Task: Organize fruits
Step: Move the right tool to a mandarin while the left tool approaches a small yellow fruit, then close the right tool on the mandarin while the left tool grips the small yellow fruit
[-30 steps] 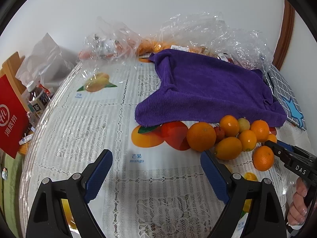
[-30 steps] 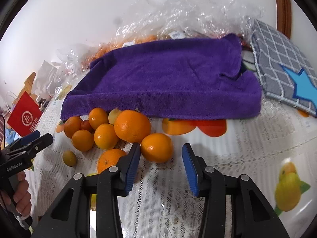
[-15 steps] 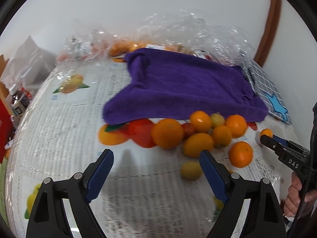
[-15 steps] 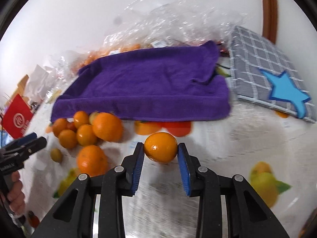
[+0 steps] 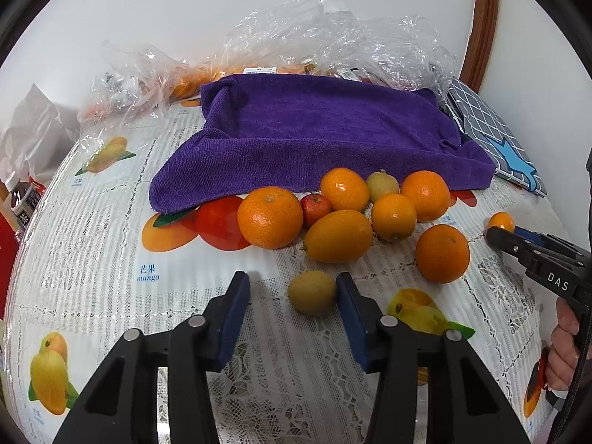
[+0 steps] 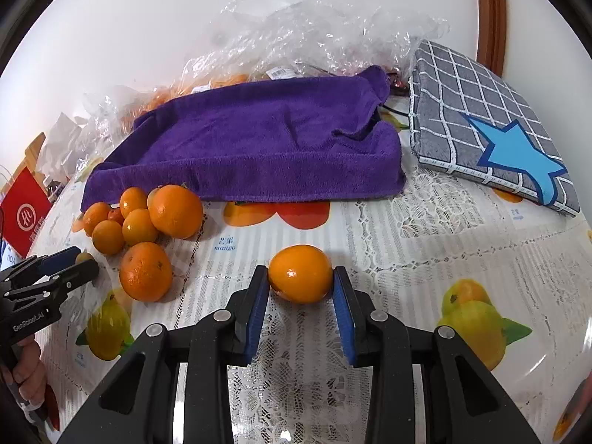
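Note:
A pile of several oranges (image 5: 270,216) and small fruits lies at the front edge of a purple towel (image 5: 314,137). My left gripper (image 5: 292,290) is open around a small yellow-green fruit (image 5: 312,292), whose right side touches the right finger. My right gripper (image 6: 300,283) is shut on an orange (image 6: 299,273) and holds it away from the pile (image 6: 140,222), to its right. The right gripper also shows in the left wrist view (image 5: 503,235) with the orange (image 5: 500,221) at its tip.
Crinkled clear plastic bags (image 5: 333,44) with more fruit lie behind the towel. A grey checked cushion with a blue star (image 6: 492,129) sits at the right. A red box (image 6: 24,214) and bottles stand at the left table edge.
My left gripper moved in to the small yellow-green fruit and narrowed around it. My right gripper closed on an orange and carried it right, away from the pile.

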